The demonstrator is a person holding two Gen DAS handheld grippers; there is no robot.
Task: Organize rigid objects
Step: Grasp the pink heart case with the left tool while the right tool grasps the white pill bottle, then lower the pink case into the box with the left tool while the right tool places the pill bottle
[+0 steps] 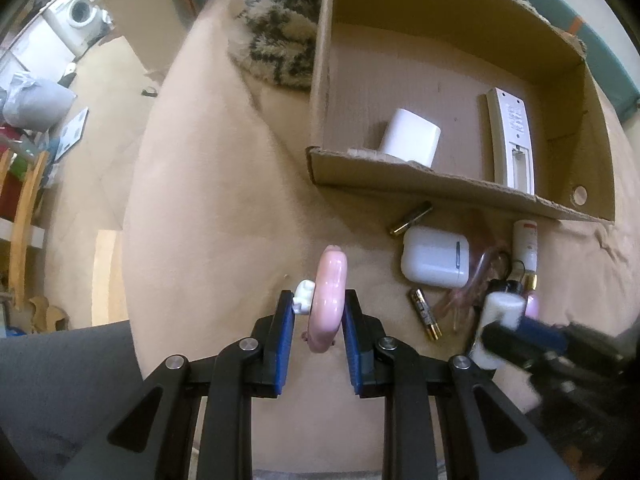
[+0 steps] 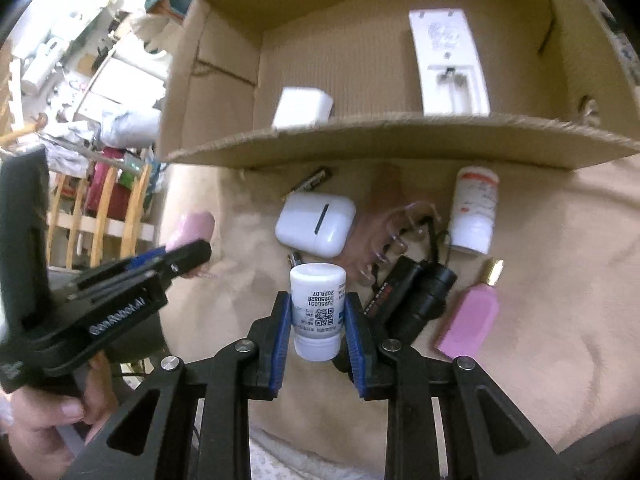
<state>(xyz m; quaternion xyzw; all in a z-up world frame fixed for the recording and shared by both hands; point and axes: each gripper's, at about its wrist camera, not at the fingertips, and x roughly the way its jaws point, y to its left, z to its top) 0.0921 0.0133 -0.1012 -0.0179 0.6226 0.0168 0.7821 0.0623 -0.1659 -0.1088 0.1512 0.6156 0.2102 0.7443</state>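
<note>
My left gripper [image 1: 319, 304] is shut on a pink ring-shaped object [image 1: 329, 300] with a small white piece on its side, held above the beige blanket. My right gripper [image 2: 318, 304] is shut on a small white bottle [image 2: 318, 312] with a printed label. It shows blurred in the left wrist view [image 1: 498, 320]. An open cardboard box [image 2: 400, 140] lies ahead with a white remote [image 2: 450, 60] and a white block [image 2: 302, 108] inside. The left gripper [image 2: 188, 256] appears at the left of the right wrist view.
On the blanket before the box lie a white earbud case [image 2: 316, 224], batteries [image 1: 425, 314], a clear hair claw [image 2: 396, 228], a white tube [image 2: 474, 208], a black flashlight [image 2: 428, 300] and a pink bottle [image 2: 472, 316]. A patterned rug [image 1: 280, 28] lies far left.
</note>
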